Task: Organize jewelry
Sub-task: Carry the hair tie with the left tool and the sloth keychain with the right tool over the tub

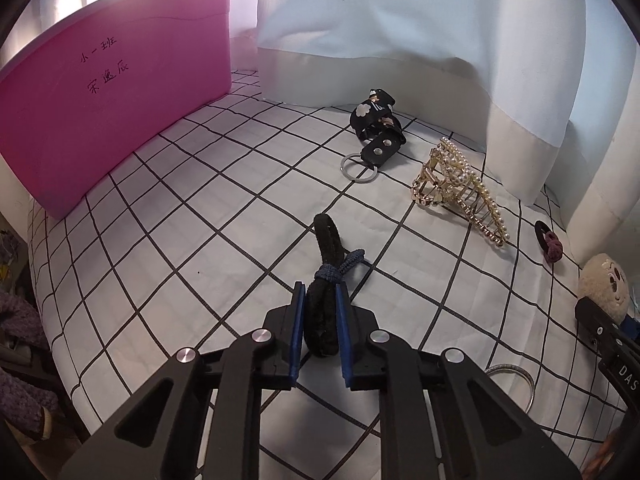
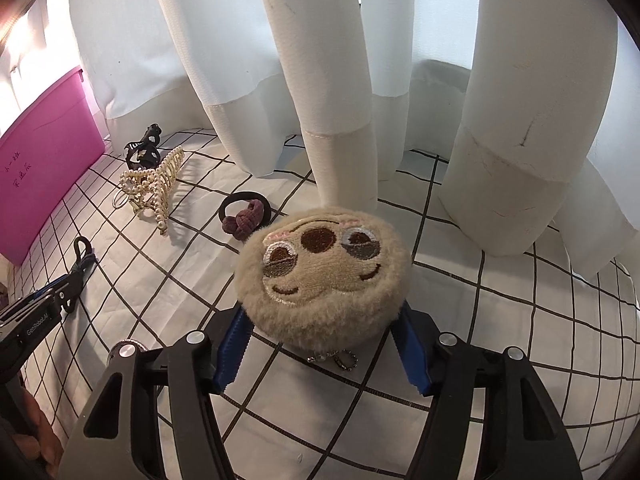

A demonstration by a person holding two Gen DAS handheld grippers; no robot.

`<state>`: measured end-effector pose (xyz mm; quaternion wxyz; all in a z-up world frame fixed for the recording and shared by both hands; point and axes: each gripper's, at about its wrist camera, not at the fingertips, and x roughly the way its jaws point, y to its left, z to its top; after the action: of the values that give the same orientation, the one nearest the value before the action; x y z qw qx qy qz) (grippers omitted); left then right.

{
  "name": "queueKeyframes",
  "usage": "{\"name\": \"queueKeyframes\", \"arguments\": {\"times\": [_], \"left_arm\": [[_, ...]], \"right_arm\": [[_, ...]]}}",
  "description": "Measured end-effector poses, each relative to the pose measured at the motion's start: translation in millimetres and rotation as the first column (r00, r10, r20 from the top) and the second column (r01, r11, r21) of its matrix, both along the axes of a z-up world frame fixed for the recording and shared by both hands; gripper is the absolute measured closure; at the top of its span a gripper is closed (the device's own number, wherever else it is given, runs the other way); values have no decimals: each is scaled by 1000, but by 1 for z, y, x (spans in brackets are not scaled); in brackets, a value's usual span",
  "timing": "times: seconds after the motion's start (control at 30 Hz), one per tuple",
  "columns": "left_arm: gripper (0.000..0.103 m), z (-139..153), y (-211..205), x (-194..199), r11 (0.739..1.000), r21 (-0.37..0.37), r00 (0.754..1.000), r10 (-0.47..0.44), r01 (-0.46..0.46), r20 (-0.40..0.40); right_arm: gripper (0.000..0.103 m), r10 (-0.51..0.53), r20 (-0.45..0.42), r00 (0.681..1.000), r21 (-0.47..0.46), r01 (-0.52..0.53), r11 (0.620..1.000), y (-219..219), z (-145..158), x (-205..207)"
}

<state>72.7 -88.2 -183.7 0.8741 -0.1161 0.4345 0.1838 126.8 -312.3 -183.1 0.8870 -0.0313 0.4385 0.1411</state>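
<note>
- Checked cloth [image 1: 168, 216] over the whole work surface; white curtain [image 1: 400, 20] hanging along the far edge, folds resting on the cloth.
- Pink bin [image 1: 120, 92] at far left, handwriting on its side; probably the destination for sorted items, unconfirmed.
- Plush sloth-face charm [image 2: 320, 276] between the blue pads of the right gripper [image 2: 324, 344], bead chain dangling beneath. Jaws about half open, pads [image 2: 234, 340] hard against the fur on both sides. Judged light and squashy; fur likely slippery, so grip best taken across the widest part of the body, not on the chain.
- Pearl claw clip [image 1: 452, 188] lying on its side, near the curtain hem. Judged rigid, brittle at the teeth and pearls; hold best across the spine near the hinge.
- Black strap keychain [image 1: 376, 128] with steel ring, just behind the clip, apart from it. Floppy; ring or riveted tab the firm place to pinch.
- Black hair tie [image 1: 324, 280] with a navy hair tie [image 1: 340, 268] knotted round it, pinched in the left gripper [image 1: 322, 312]. Jaws nearly closed, clamped on the doubled black band, far loop lying on the cloth. Soft, stretchy, near weightless; apt to slide out if held by a single strand, so both strands to stay in the pinch.
- Hair tie with maroon knot [image 2: 244, 216] loose on the cloth, between clip and charm. Same handling; knot the bulkiest purchase.
- Thin metal bangle [image 1: 516, 384] at lower right, partly hidden behind the left gripper's linkage. Stiff, smooth.
</note>
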Motion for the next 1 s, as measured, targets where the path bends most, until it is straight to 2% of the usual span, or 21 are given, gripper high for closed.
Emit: {"name": "queueKeyframes", "arguments": {"times": [0.3, 0.5, 0.77, 1.0], "left_arm": [[88, 20, 2, -17, 999, -32, 1000, -17, 17, -1], [88, 47, 1, -30, 999, -31, 999, -28, 27, -25], [88, 114, 3, -61, 1000, -9, 1000, -19, 19, 6], [88, 177, 25, -88, 998, 28, 995, 58, -61, 81]], "right_arm": [[41, 38, -4, 999, 40, -37, 998, -13, 18, -19], [41, 94, -3, 996, 46, -94, 995, -12, 46, -33], [41, 203, 34, 979, 91, -205, 974, 6, 108, -46], [41, 337, 117, 934, 124, -350, 928, 46, 167, -53]]}}
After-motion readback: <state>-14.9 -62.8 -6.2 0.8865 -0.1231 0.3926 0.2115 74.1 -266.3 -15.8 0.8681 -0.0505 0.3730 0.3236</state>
